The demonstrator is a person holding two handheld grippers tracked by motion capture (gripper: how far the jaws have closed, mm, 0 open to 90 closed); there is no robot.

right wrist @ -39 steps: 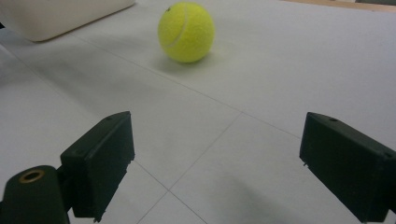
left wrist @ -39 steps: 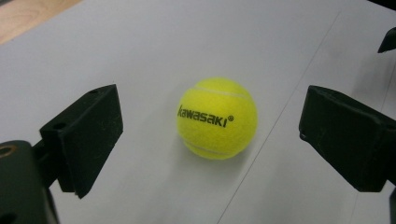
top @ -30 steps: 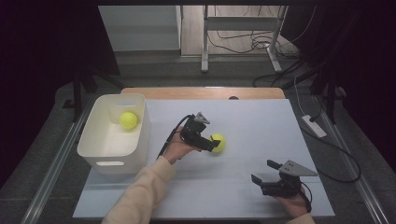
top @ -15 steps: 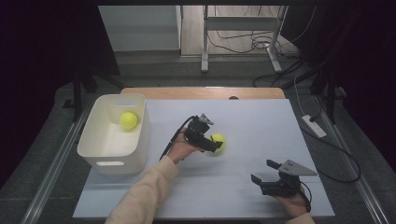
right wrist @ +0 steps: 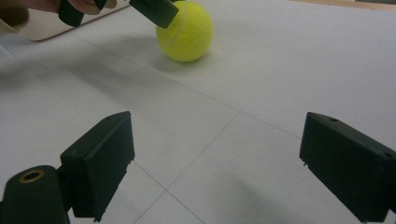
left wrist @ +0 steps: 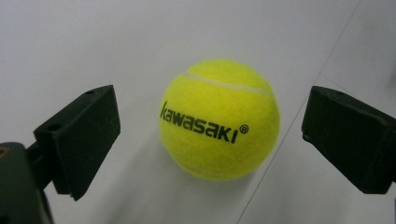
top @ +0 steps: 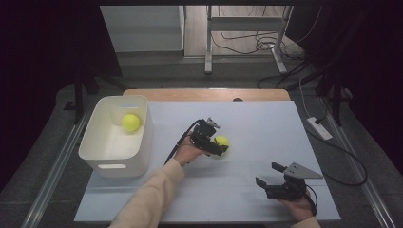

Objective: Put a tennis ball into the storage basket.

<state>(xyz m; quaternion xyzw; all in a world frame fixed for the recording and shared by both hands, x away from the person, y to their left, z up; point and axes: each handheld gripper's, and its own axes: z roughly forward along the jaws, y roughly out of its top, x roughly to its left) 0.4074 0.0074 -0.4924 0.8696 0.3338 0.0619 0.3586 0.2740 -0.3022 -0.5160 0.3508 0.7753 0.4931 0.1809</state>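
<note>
Left tongs (left wrist: 210, 135) spread, now straddling the fuzzy yellow tennis ball (left wrist: 219, 119), pads not touching; pinch next. Right tongs (right wrist: 224, 172) spread, empty, well off the ball.

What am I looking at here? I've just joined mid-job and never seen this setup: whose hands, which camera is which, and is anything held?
A person holds a two-jaw gripper in each hand. The high view looks down on the table; the other two cameras ride on the grippers. The left gripper is open around a tennis ball on the table, its jaws clear of the ball on both sides, so nothing is held. The right gripper rests open and empty near the table's front edge. A second ball lies in the white bin.
</note>
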